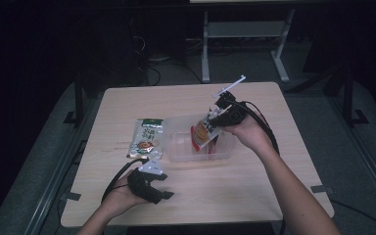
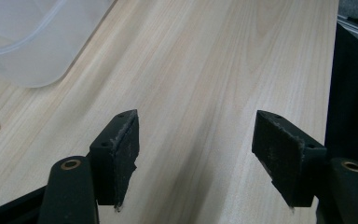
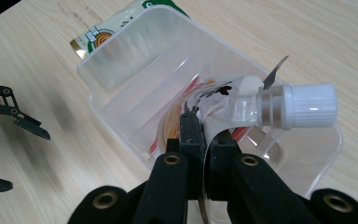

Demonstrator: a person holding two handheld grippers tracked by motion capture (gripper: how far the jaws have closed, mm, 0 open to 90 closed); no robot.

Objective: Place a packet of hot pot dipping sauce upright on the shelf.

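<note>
The right gripper (image 3: 204,125) pinches a soft red-and-white drink pouch with a white screw cap (image 3: 279,106) over the clear plastic box (image 3: 121,60) — cap end up. Label unreadable. The left gripper (image 2: 196,149) rests on the table — jaws apart.

Your light wood-grain bench (image 1: 254,196) is a squarish top with rounded corners, its pale surface streaked lengthwise. Near its middle you have a clear plastic rectangular container (image 1: 178,144), open at the top, standing flat on the wood. Just beside the container's left wall lies a flat green-and-white printed food packet (image 1: 147,138), face up, its long side running away from you. In your left gripper view, the container's rounded corner (image 2: 32,42) sits on the same wood. In your right gripper view the packet (image 3: 103,29) peeks out behind the container's far wall.
</note>
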